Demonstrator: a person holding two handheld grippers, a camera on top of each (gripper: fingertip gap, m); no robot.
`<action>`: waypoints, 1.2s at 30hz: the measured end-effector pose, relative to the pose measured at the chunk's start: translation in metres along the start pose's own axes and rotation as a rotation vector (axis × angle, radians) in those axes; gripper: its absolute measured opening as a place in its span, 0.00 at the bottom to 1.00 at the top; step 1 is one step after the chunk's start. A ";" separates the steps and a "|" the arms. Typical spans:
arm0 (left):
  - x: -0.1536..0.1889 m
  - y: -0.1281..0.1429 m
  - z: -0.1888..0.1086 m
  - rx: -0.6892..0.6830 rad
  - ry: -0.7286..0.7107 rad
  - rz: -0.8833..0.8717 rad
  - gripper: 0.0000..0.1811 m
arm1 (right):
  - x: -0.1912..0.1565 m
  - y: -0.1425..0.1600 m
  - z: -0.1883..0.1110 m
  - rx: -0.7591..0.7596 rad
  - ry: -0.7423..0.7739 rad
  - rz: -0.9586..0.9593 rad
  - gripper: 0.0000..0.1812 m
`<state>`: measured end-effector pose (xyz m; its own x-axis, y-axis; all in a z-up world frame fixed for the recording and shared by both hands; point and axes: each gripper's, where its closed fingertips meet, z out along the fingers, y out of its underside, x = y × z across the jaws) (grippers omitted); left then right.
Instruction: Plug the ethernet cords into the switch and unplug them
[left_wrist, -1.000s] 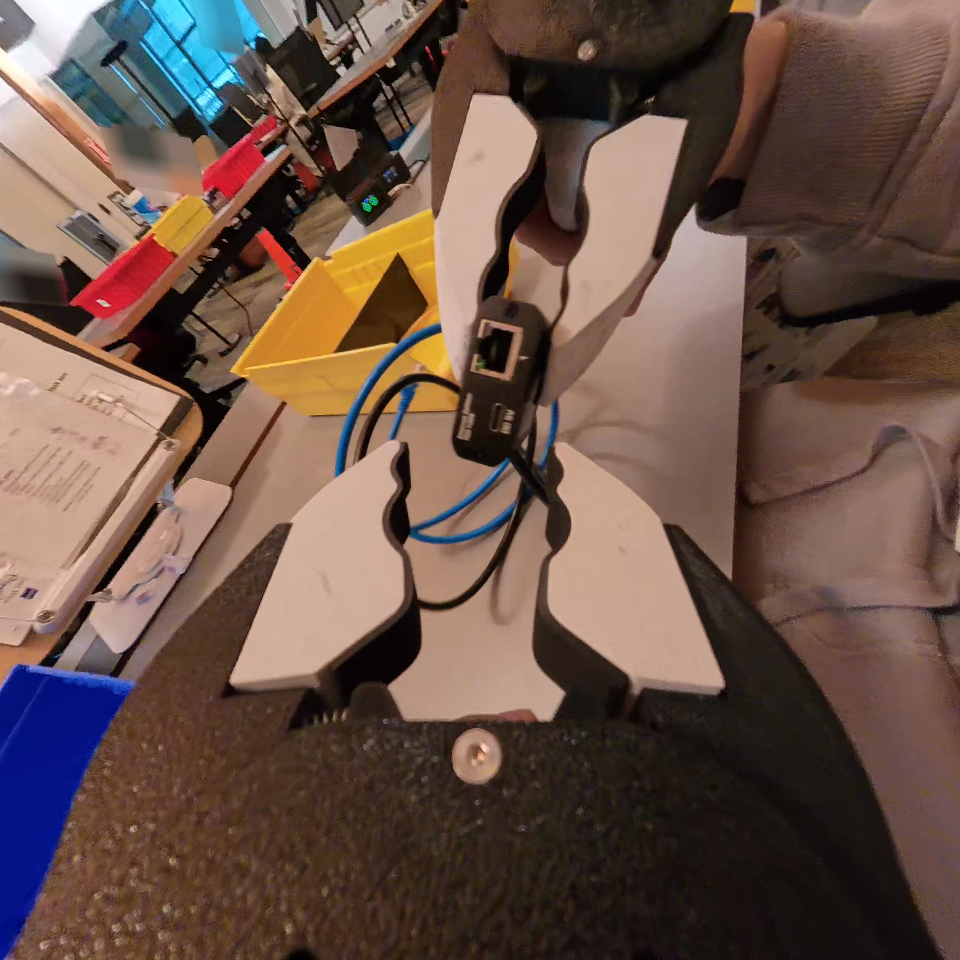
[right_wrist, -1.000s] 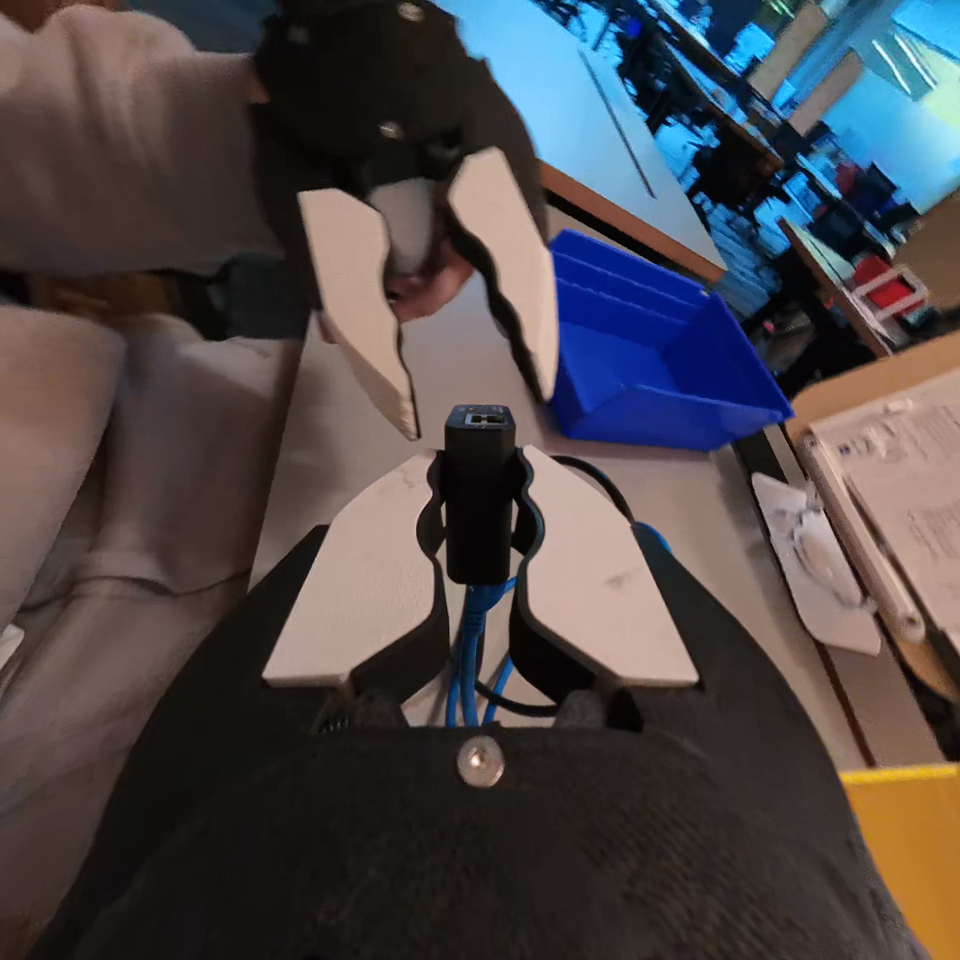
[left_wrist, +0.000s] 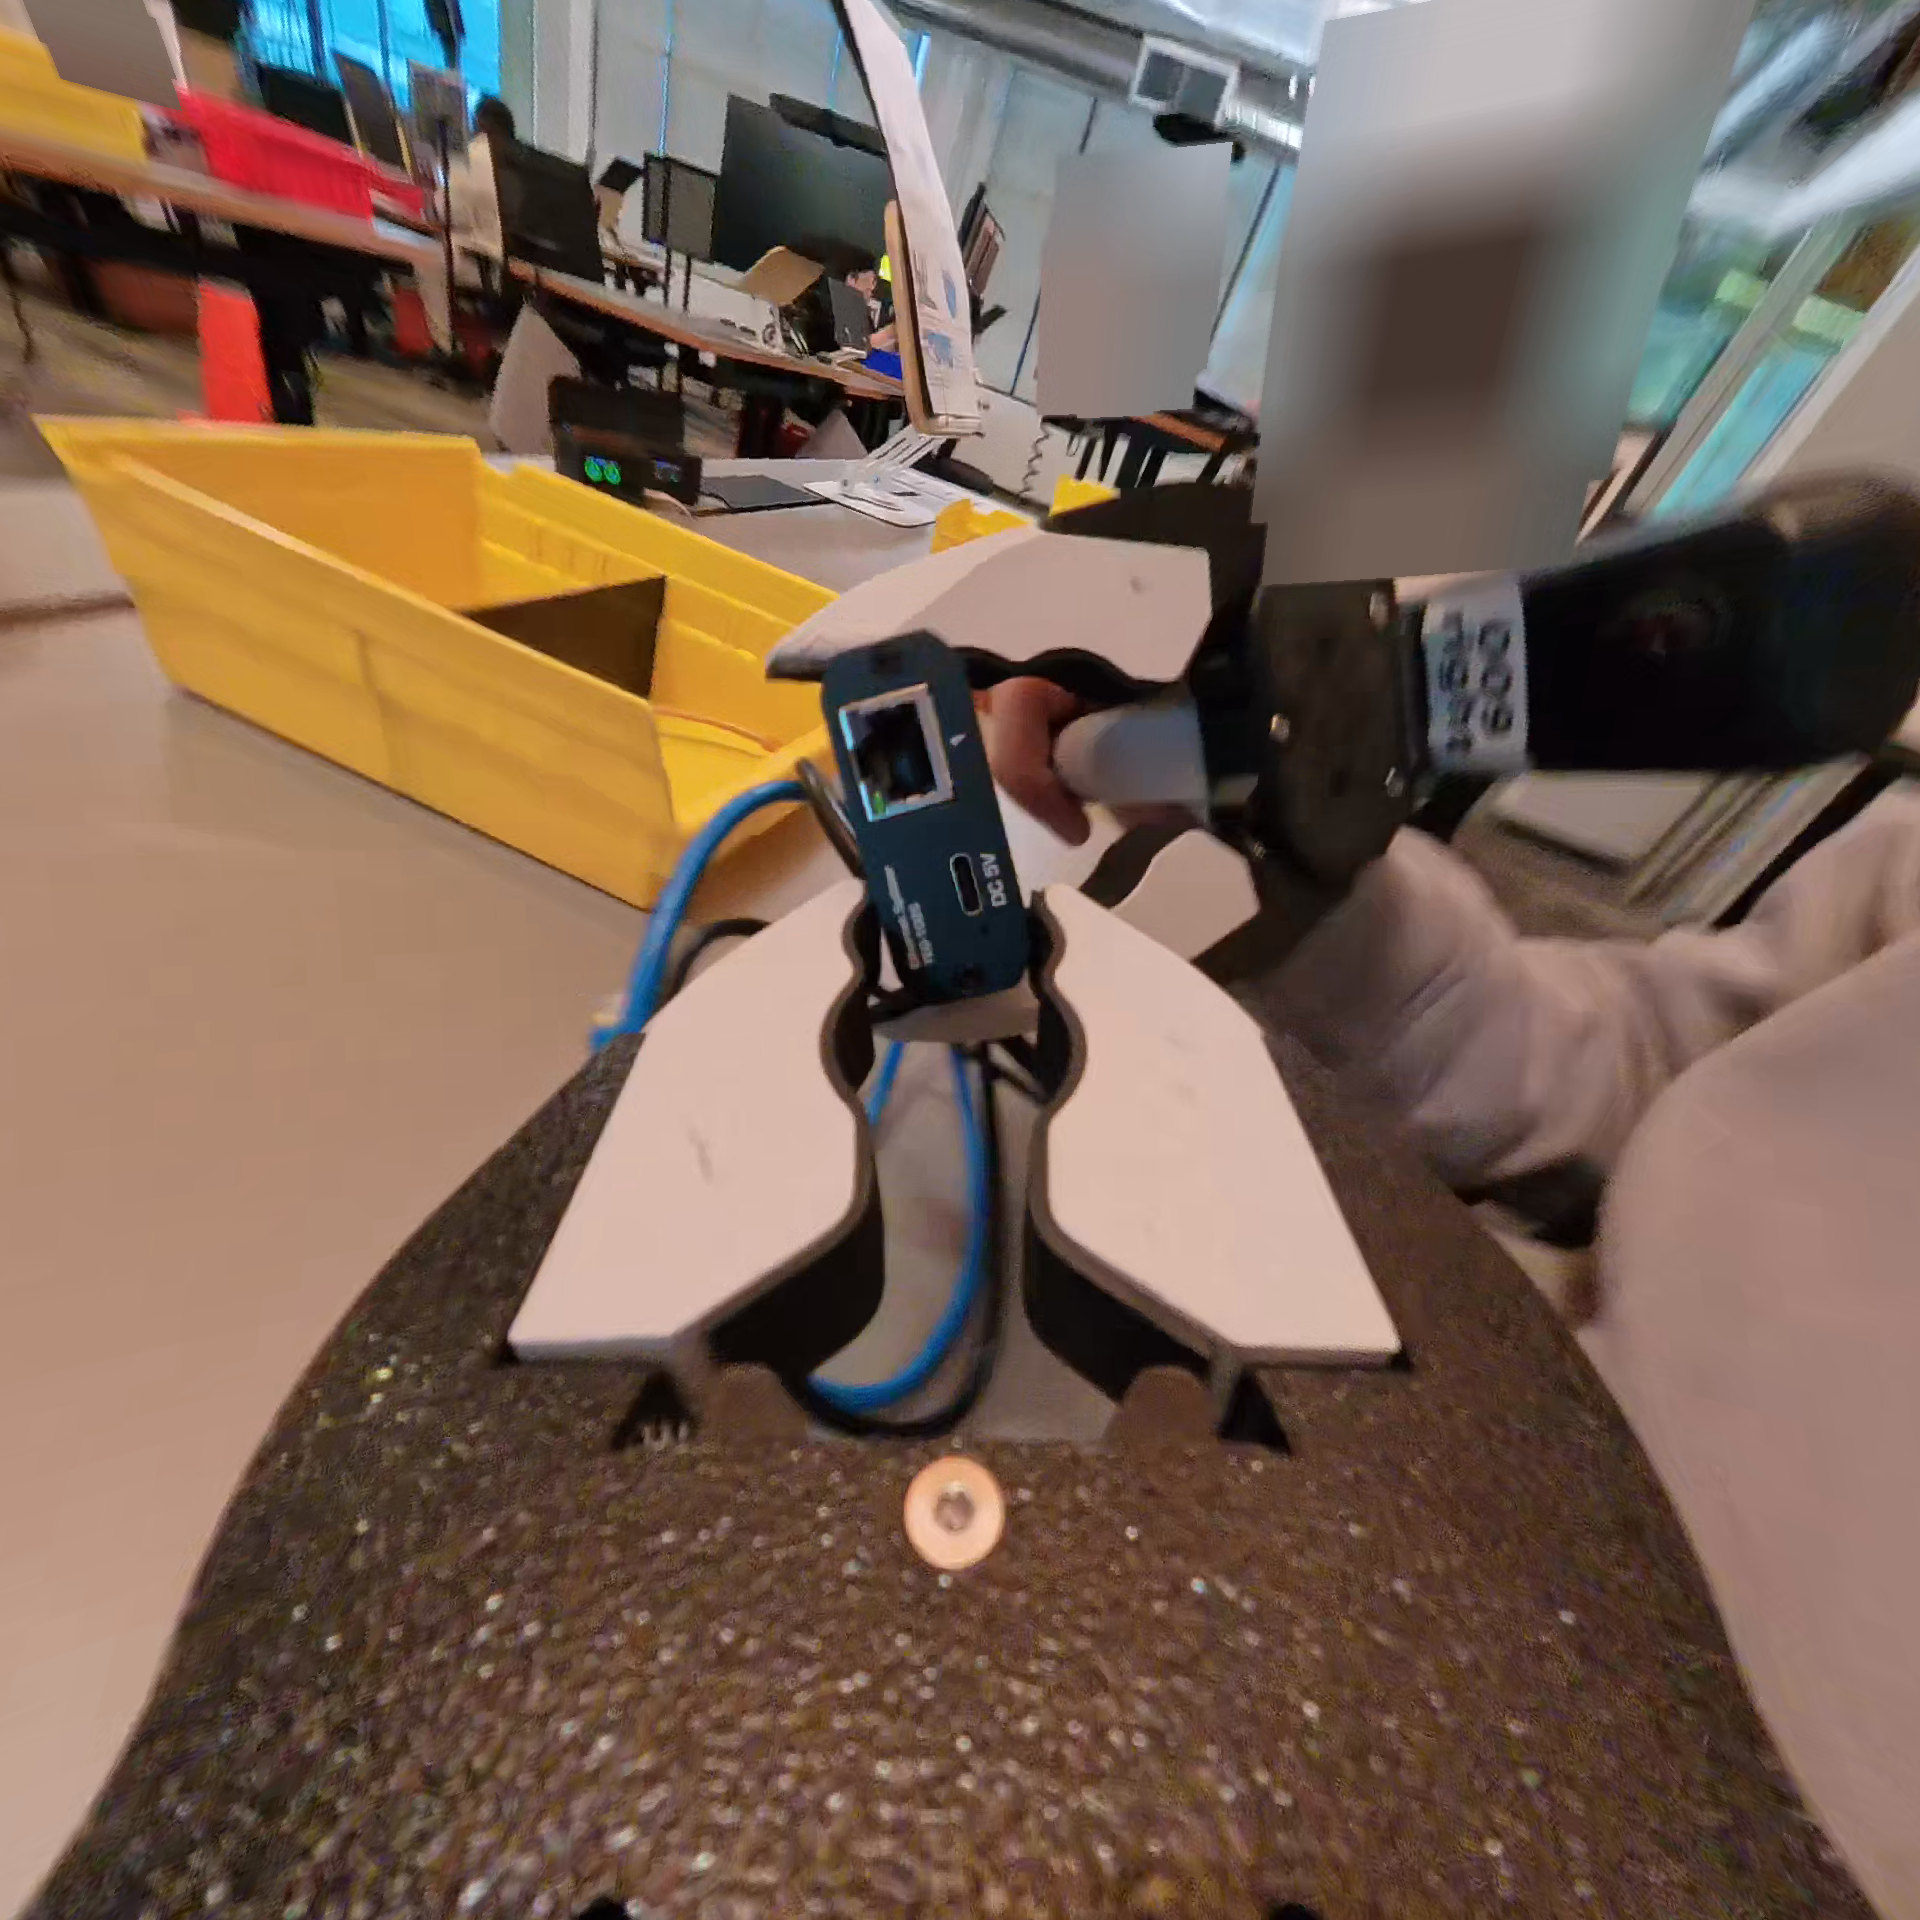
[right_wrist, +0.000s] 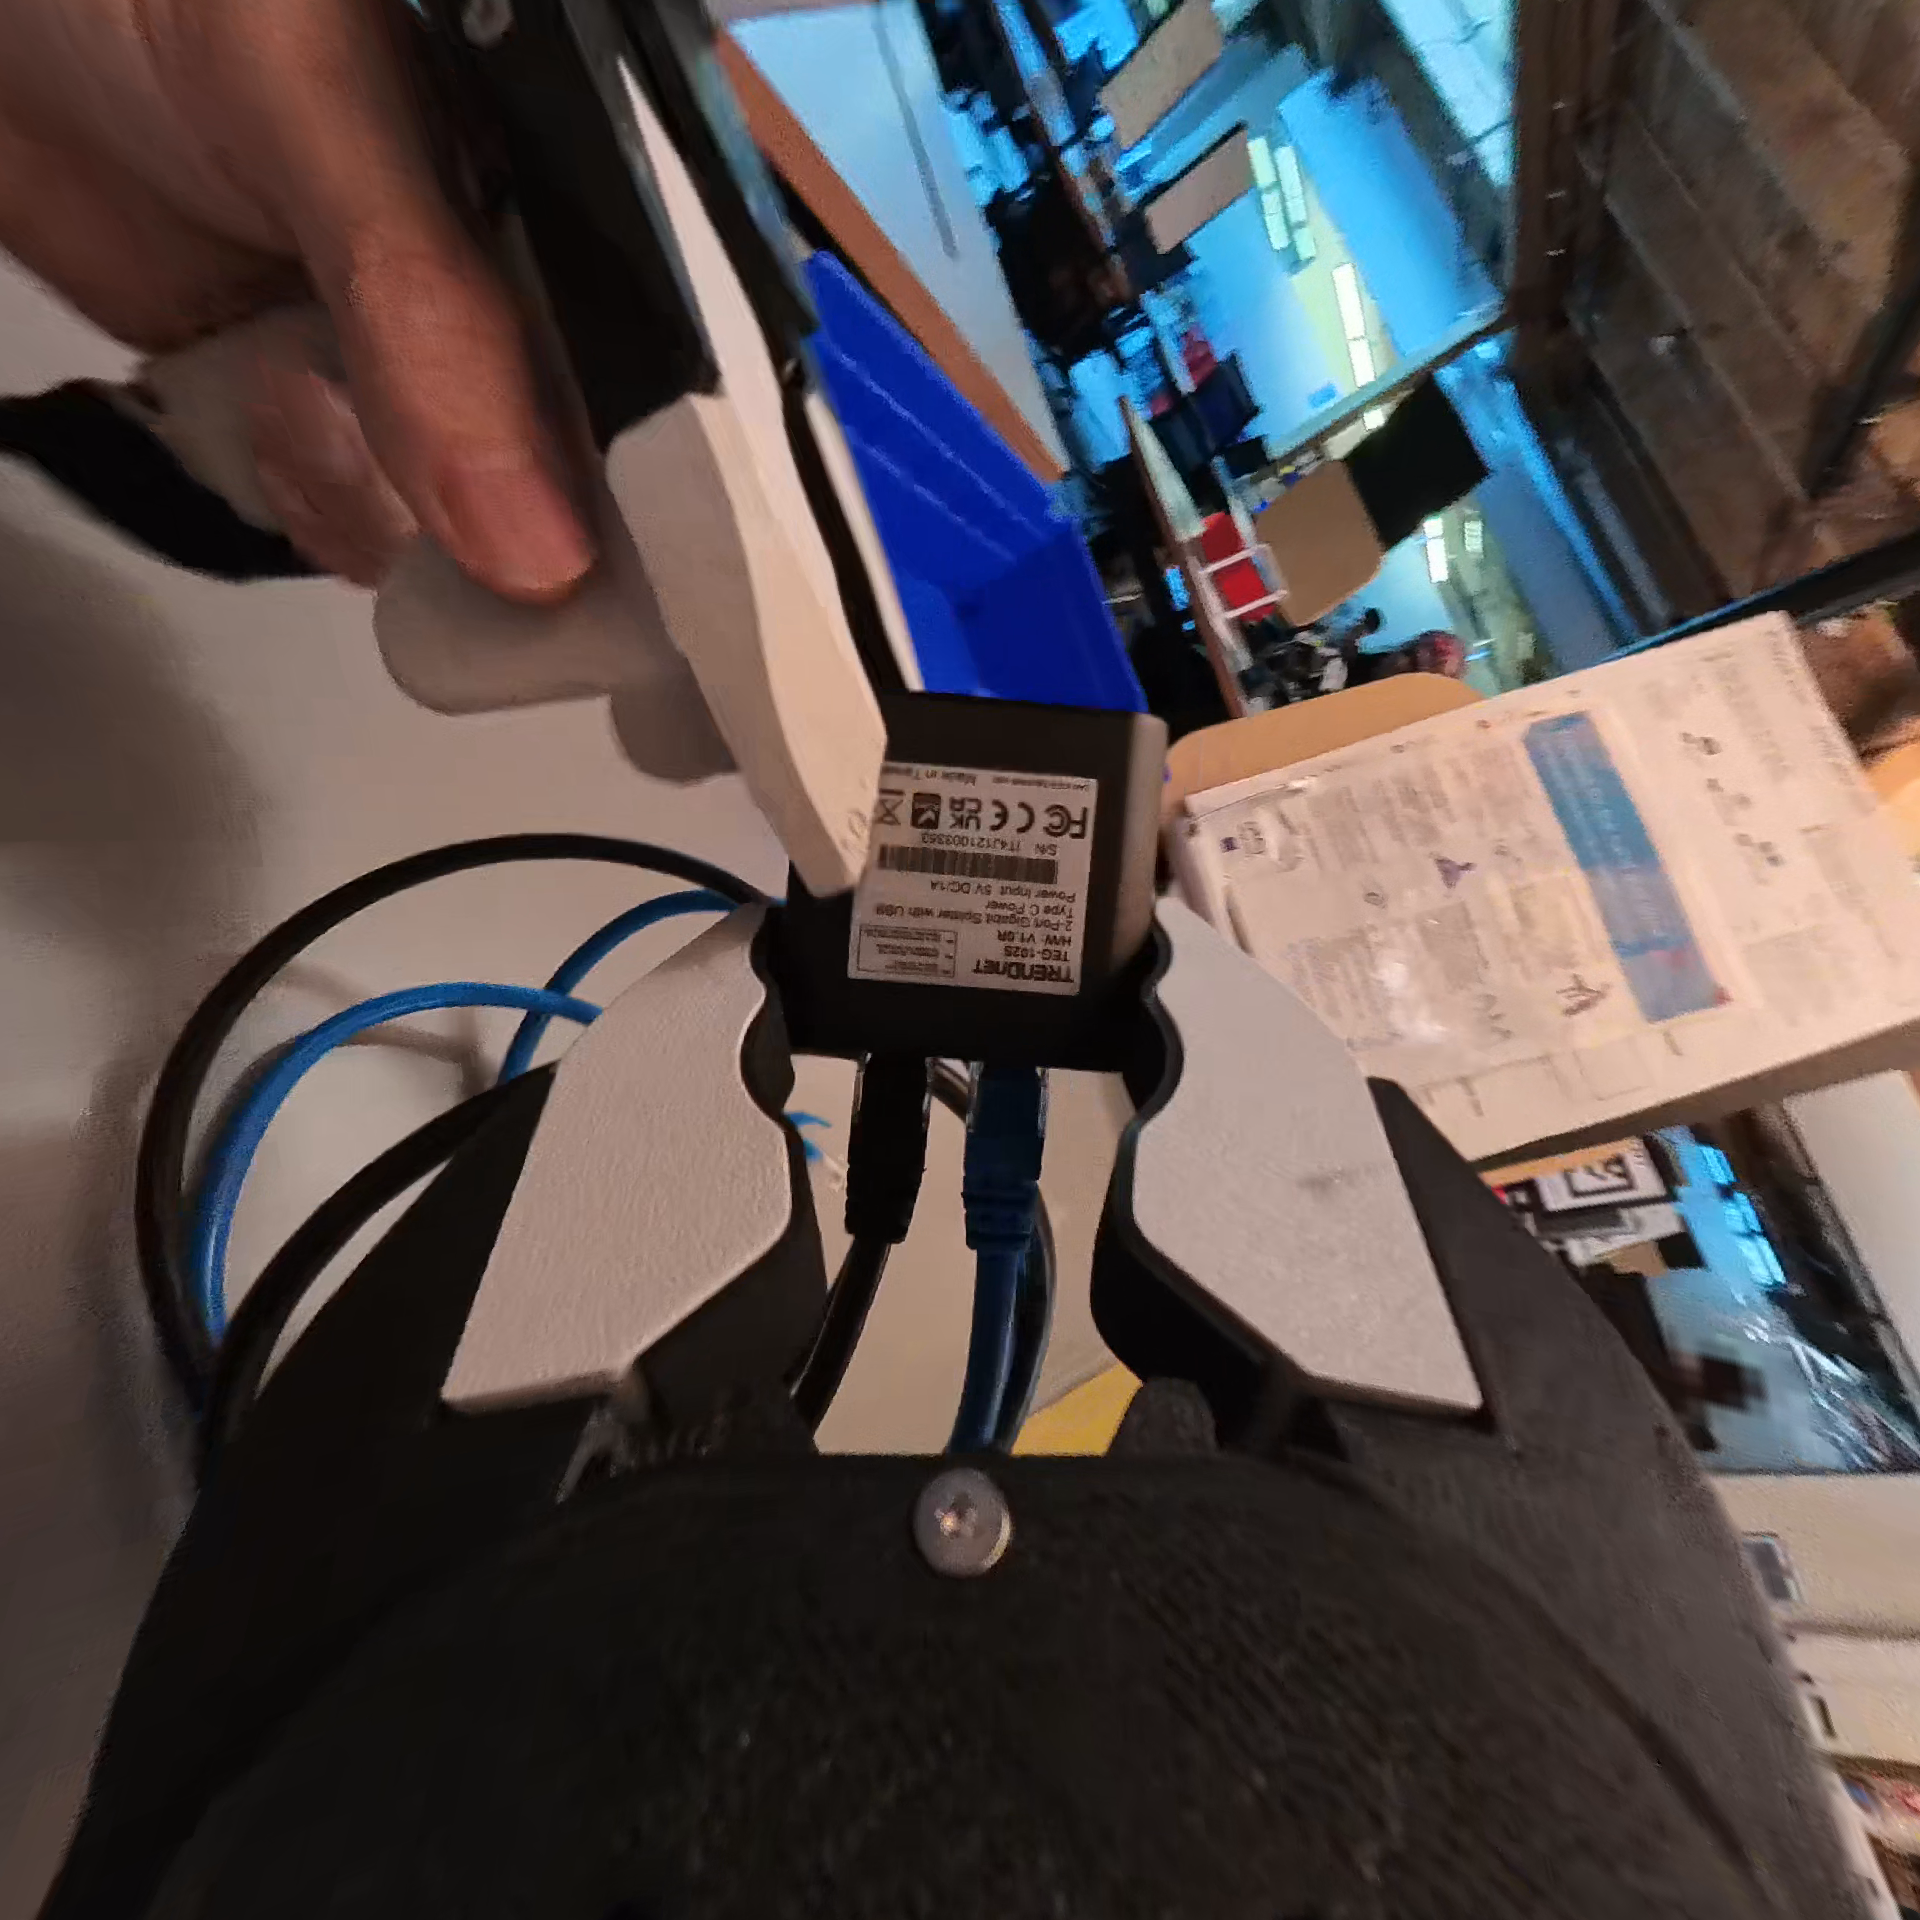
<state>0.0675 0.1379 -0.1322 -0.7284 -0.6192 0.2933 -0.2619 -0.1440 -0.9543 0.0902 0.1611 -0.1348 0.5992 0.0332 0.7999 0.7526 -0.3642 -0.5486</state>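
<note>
Two cords plugged: a blue ethernet cord (right_wrist: 1003, 1164) and a black cord (right_wrist: 883, 1153) sit side by side in the near end of the small black box-shaped plastic switch (right_wrist: 997, 862), so the plug-in half looks done for that end
Switch position: held in the air above the pale grey table (left_wrist: 260, 1039), between both grippers, label face towards the right wrist view
Right gripper (right_wrist: 966, 1008): closed on the narrow edges of the switch at its cord end; this grasp carries the box and leaves the plugs trailing back between the fingers
Left gripper (left_wrist: 951, 935): gap set to the thickness of the box, tips against its two broad faces as far as I can judge; probably a brace so the box does not twist when a plug is pulled
Free port: the single socket (left_wrist: 894, 753) on the far end is empty and faces the left wrist view
Cord slack: both cords loop loosely down to the table, so nothing tugs on the plugs
Yellow plastic bin (left_wrist: 416, 675): on the table beyond the switch, well apart
Blue plastic bin (right_wrist: 956, 488): behind the left gripper, not involved
Likely next need: one gripper must let go to take a plug, while the other keeps the box steady
</note>
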 end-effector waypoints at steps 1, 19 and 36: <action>-0.003 -0.001 -0.002 -0.006 -0.040 0.092 0.20 | -0.002 0.004 -0.002 -0.026 -0.030 -0.013 0.35; -0.012 0.044 0.001 -0.526 -0.351 1.076 0.34 | -0.054 0.022 -0.009 -0.222 -0.342 -0.269 0.35; -0.038 0.026 -0.004 -0.368 -0.501 0.957 0.34 | -0.011 0.023 -0.015 -0.161 -0.111 -0.181 0.37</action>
<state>0.0856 0.1612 -0.1684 -0.4162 -0.6031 -0.6805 0.0355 0.7370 -0.6749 0.0971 0.1379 -0.1523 0.4916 0.2099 0.8451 0.8024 -0.4862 -0.3460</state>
